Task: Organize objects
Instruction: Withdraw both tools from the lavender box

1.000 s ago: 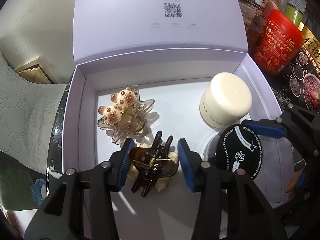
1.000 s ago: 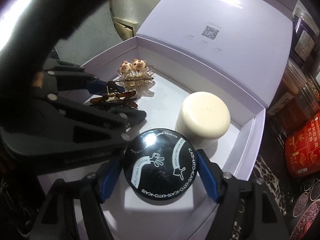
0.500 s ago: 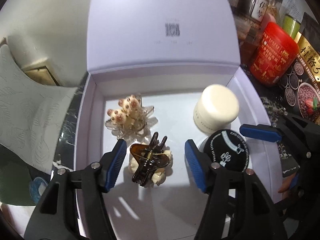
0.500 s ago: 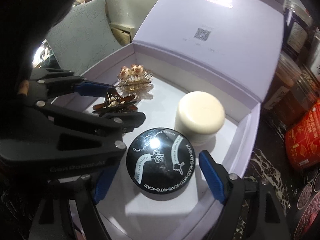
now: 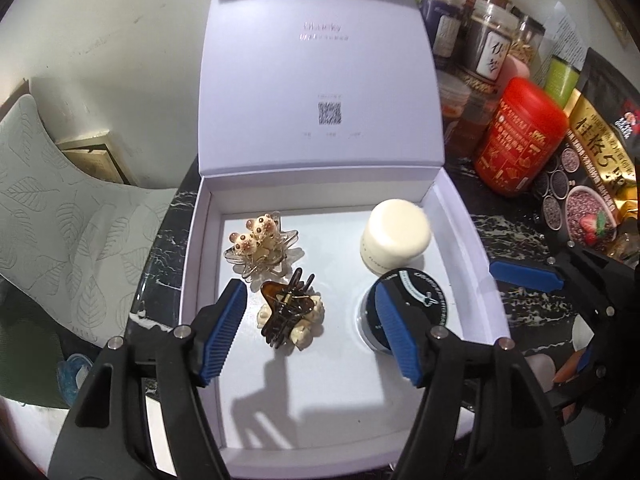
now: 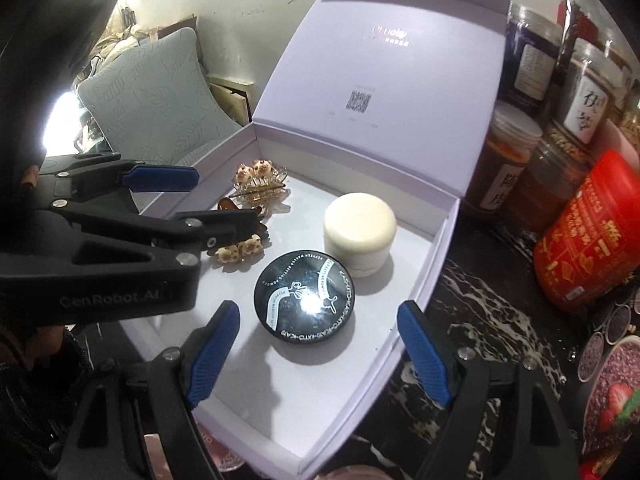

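Observation:
A white box (image 5: 192, 280) stands with its lid up. On its floor lie a brown claw clip with cream flowers (image 5: 286, 312), a clear star clip with little bears (image 5: 260, 248), a cream jar (image 5: 396, 236) and a black round compact (image 5: 428, 300). My left gripper (image 5: 309, 296) hovers above the brown clip. Its jaws are opening and the pads do not touch the clip. My right gripper (image 6: 316, 312) hangs open over the black compact (image 6: 306, 300), pads off its rim. The cream jar (image 6: 360, 232) stands just behind the compact.
A red canister (image 5: 520, 136), several labelled jars (image 5: 488, 48) and a printed food pouch (image 5: 600, 152) crowd the black marble counter (image 6: 480, 300) right of the box. A grey leaf-patterned cushion (image 5: 48, 208) lies to the left.
Both grippers have risen and drawn back from the box floor. The left jaws spread off the brown clip, the right jaws off the black compact. Both things stay lying in the box.

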`<act>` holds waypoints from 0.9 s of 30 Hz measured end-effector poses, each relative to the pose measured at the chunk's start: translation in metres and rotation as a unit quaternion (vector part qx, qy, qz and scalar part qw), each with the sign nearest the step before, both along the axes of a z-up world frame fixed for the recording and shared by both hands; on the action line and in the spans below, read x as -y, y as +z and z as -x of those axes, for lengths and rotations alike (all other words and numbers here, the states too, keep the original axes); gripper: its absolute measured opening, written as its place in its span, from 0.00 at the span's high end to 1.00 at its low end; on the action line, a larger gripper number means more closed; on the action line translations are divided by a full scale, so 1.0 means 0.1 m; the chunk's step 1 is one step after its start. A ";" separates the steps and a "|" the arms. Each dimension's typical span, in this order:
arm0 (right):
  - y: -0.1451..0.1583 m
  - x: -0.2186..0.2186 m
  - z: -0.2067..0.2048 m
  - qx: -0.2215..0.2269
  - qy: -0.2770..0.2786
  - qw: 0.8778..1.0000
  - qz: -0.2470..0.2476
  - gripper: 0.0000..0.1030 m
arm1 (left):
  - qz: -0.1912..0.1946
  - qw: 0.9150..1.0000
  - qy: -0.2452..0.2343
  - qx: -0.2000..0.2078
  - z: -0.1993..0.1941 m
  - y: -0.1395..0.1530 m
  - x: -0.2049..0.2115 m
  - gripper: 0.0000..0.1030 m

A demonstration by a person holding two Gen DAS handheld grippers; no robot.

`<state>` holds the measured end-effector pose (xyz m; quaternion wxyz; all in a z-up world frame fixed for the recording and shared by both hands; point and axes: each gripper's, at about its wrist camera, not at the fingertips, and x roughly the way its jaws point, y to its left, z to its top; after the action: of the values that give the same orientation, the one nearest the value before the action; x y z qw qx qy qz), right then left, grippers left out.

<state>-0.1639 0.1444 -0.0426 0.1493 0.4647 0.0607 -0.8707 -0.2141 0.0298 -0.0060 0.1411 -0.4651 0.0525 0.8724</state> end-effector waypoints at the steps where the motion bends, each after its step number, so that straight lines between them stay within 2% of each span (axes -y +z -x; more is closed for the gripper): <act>1: 0.04 0.00 -0.03 -0.004 -0.001 1.000 0.000 0.21 | -0.001 1.000 0.000 -0.003 -0.02 0.03 0.01 0.36; 2: 0.13 0.03 0.11 -0.006 -0.001 1.000 -0.001 0.21 | -0.002 1.000 -0.001 -0.006 -0.05 0.07 0.01 0.35; 10: 0.50 -0.12 -0.16 -0.033 -0.006 0.999 -0.005 0.21 | -0.007 0.999 0.000 -0.032 -0.30 0.34 0.06 0.27; 15: 0.63 -0.13 -0.28 -0.047 -0.009 0.999 -0.010 0.21 | -0.008 0.999 0.001 -0.044 -0.46 0.49 0.08 0.25; 23: 0.88 -0.16 -0.52 -0.073 -0.010 0.997 -0.013 0.19 | -0.006 0.997 0.005 -0.073 -0.75 0.77 0.12 0.13; 27: 0.96 -0.18 -0.62 -0.080 -0.012 0.997 -0.008 0.18 | 0.000 0.997 0.009 -0.081 -0.87 0.85 0.13 0.11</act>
<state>-0.1019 0.1629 0.0538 0.1301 0.3953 0.0738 -0.9063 -0.1266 0.0173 0.0790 0.1287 -0.3936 0.0599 0.9082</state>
